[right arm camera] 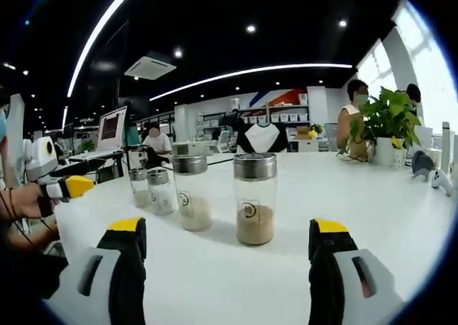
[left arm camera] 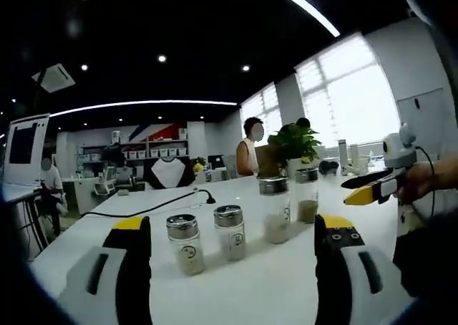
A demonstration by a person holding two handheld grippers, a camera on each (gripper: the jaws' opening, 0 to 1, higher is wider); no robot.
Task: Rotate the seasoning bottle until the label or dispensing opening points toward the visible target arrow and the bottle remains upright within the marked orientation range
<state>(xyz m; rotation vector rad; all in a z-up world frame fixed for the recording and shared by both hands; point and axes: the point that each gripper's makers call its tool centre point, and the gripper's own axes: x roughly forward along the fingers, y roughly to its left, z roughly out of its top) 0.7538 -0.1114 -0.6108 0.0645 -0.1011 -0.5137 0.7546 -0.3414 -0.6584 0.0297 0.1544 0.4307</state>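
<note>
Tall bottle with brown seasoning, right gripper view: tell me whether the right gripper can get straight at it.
Probably yes. The right gripper is open, the brown-seasoning bottle stands just ahead between its fingers, and bare table lies between.

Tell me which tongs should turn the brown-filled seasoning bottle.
Probably right: the right tongs stand open, with the brown-filled bottle nearly centred ahead. In the left gripper view it stands farthest in the row.
</note>
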